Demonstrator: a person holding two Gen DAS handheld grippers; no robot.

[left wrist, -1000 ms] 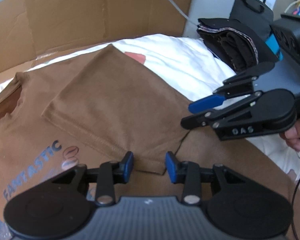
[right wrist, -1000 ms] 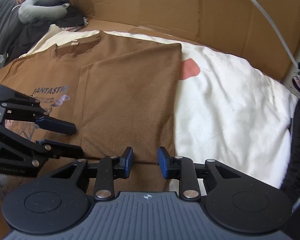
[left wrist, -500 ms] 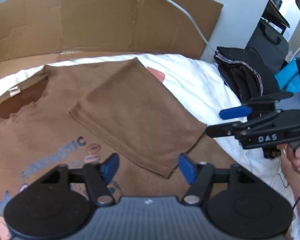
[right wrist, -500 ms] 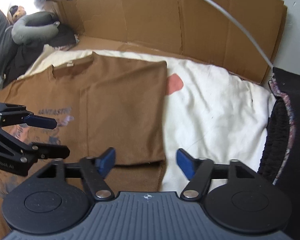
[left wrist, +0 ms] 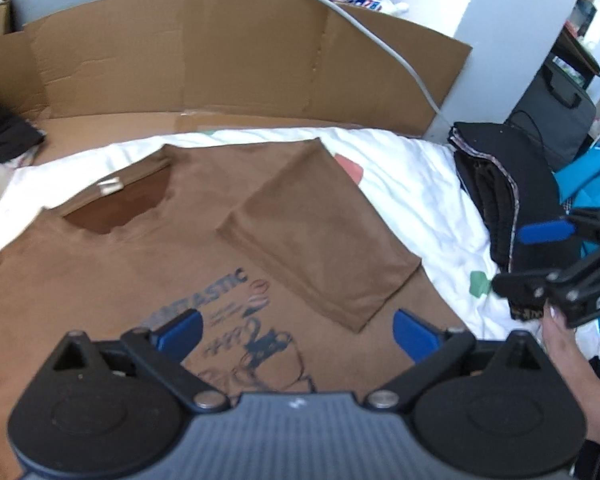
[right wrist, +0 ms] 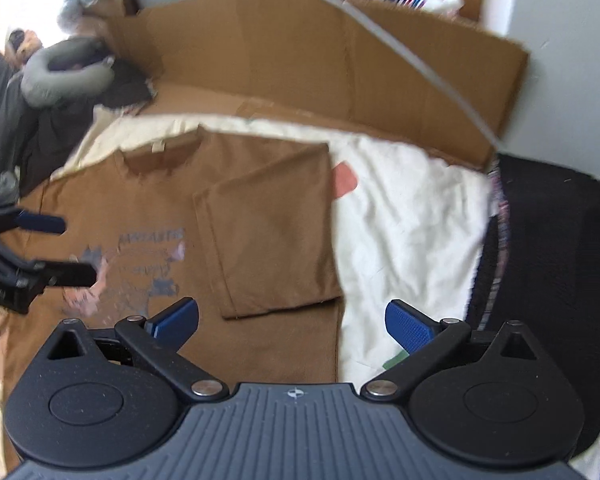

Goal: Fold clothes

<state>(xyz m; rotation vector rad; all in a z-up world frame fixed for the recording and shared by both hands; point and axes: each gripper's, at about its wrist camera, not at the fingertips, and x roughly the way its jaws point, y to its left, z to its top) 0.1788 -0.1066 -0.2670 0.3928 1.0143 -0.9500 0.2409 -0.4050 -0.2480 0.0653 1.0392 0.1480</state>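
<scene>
- Writing on the brown shirt is a blue print whose clear letters read "ASTIC"; the start of the word is blurred, and under it runs cursive script and a drawn figure that cannot be read.
- Shirt lies flat, print up, on a white sheet, its collar towards the cardboard wall at the back.
- A small pale label sits inside the collar; its text is too small to tell.
- One sleeve is folded in over the chest, its hem just beside the print.
- Left tongs hang above the print; the jaws have just been opening and now stand wide apart, with nothing between the blue pads.
- Right tongs hang above the folded sleeve's lower edge and the shirt's side; their jaws have just been opening too and are spread wide, gripping nothing.
- In the left wrist view the right tongs show at the right edge, white letters "DAS" on the black arm, a hand below them.
- In the right wrist view the left tongs show at the left edge over the shirt; the lettering on the arm is too blurred to read.
- A pile of dark clothes rests at the sheet's right side.
- A pink patch and a green patch show on the sheet.
</scene>
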